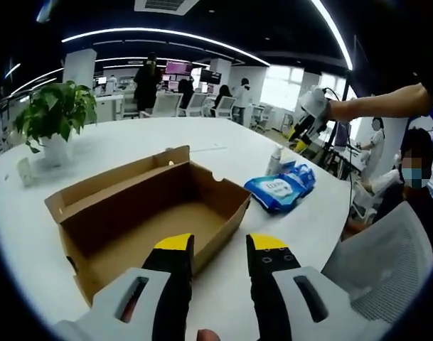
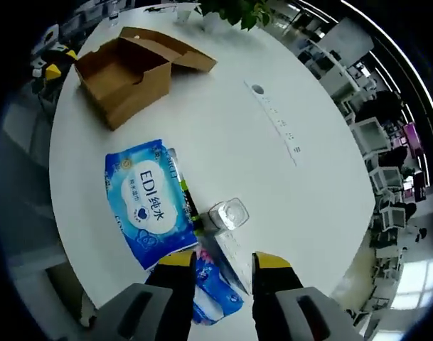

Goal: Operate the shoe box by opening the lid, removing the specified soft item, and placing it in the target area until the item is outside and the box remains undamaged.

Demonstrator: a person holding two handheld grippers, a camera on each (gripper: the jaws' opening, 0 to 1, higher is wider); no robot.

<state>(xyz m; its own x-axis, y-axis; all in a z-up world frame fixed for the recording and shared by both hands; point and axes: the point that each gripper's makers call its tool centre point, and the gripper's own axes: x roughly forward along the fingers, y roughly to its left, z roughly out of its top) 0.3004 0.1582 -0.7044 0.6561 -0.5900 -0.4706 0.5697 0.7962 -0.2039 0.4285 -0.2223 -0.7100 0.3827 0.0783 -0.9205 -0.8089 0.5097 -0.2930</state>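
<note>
A large round white desk [image 1: 202,149] in an open office carries everything here. The biggest thing on it is a brown cardboard shoe box [image 1: 148,220], its lid [image 1: 116,181] already folded back, the inside bare cardboard as far as can be seen. Beyond the box from the left hand-held gripper stands a potted green plant [image 1: 56,114].

Well apart from the box, toward the desk's edge, lies the soft item: a flat blue pack of wet wipes [image 2: 151,201] printed with "EDI". It is outside the box and rests on the desk. Just beside the pack lie a second, smaller blue packet [image 2: 215,284] and a small clear plastic bottle [image 2: 227,213] on its side.

The left hand-held gripper [image 1: 220,245] hovers over the near rim of the box, jaws apart and holding nothing. The right hand-held gripper [image 2: 223,261] hangs above the packs, jaws likewise apart and empty.

The wipes pack looks light, floppy and slick-filmed; it would likely sag if pinched at a corner, so a hold across a long edge or the sealed seam seems safest. The box looks thin and easily creased.
</note>
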